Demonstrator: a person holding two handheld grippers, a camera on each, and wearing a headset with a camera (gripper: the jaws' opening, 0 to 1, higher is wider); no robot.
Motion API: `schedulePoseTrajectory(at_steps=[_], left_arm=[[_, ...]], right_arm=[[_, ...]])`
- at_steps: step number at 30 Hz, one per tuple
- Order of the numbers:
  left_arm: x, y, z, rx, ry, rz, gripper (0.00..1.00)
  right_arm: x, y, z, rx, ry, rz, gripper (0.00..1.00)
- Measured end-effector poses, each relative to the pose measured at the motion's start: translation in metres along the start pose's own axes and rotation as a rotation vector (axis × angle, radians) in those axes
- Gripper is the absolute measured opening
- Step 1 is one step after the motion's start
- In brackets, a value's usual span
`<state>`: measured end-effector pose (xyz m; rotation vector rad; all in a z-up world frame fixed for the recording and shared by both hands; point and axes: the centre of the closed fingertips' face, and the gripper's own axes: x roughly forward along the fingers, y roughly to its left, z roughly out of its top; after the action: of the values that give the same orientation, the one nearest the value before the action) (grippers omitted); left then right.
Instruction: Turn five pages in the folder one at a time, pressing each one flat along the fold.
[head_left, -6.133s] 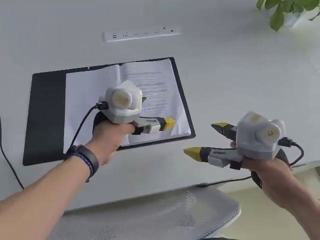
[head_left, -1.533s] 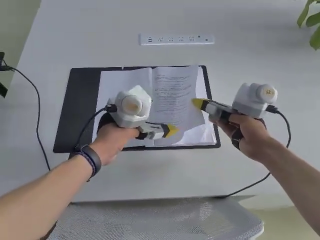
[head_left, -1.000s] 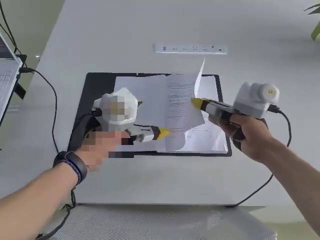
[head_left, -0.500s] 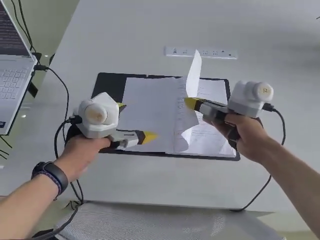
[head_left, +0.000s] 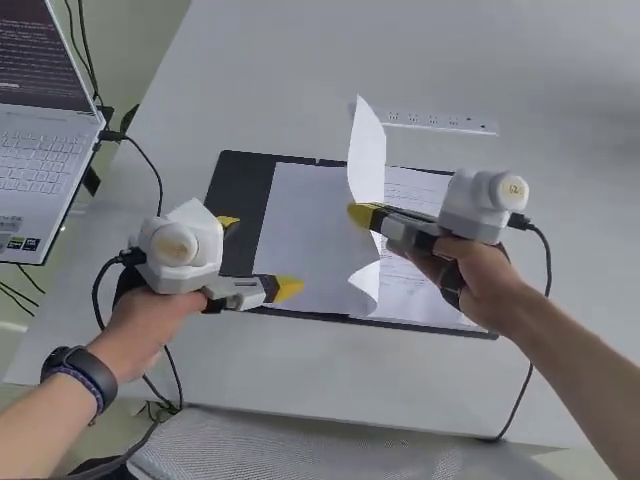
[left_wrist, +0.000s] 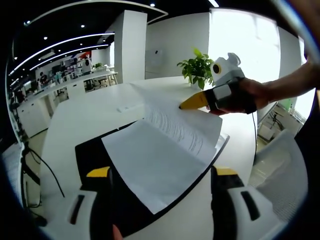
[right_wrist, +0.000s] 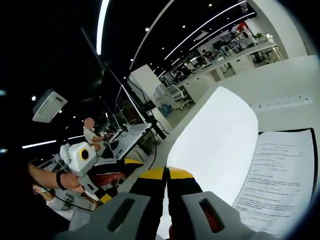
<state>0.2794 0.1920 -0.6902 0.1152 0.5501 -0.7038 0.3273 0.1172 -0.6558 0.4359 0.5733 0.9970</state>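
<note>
The left gripper (head_left: 258, 256), jaws spread wide and holding nothing, hovers over the near-left part of the folder (head_left: 240, 195), which lies open and flat just ahead of it, between the two grippers. A page (head_left: 367, 150) stands up curled, its free edge pinched in the clenched right gripper (head_left: 362, 213). It's thin paper, so likely light, floppy and easy to crease or tear. Best to grip lightly near mid-edge, then flatten along the fold.

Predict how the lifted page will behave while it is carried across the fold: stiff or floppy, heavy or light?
Probably floppy: the page curls above and below where the right hand-held gripper pinches it. Likely light, since one pinch holds it up.
</note>
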Motion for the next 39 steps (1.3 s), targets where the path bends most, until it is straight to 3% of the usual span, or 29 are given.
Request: schedulePoseTrajectory(at_steps=[11, 16, 21, 30, 39], left_arm=[[-0.027, 0.015, -0.009, -0.043, -0.027, 0.045, 0.8], [-0.032, 0.013, -0.022, -0.061, -0.015, 0.043, 0.8], [-0.037, 0.012, -0.027, -0.085, -0.02, 0.05, 0.8], [-0.036, 0.013, -0.034, -0.106, -0.016, 0.051, 0.79], [-0.029, 0.014, -0.047, -0.118, 0.004, 0.04, 0.8]], right_arm=[[0.042, 0.006, -0.02, 0.021, 0.06, 0.018, 0.0], [0.062, 0.004, -0.034, 0.039, 0.101, 0.017, 0.0], [0.078, -0.002, -0.047, 0.059, 0.133, 0.015, 0.0], [0.104, -0.022, -0.076, 0.132, 0.201, -0.019, 0.0], [0.113, -0.037, -0.097, 0.2, 0.238, -0.055, 0.0]])
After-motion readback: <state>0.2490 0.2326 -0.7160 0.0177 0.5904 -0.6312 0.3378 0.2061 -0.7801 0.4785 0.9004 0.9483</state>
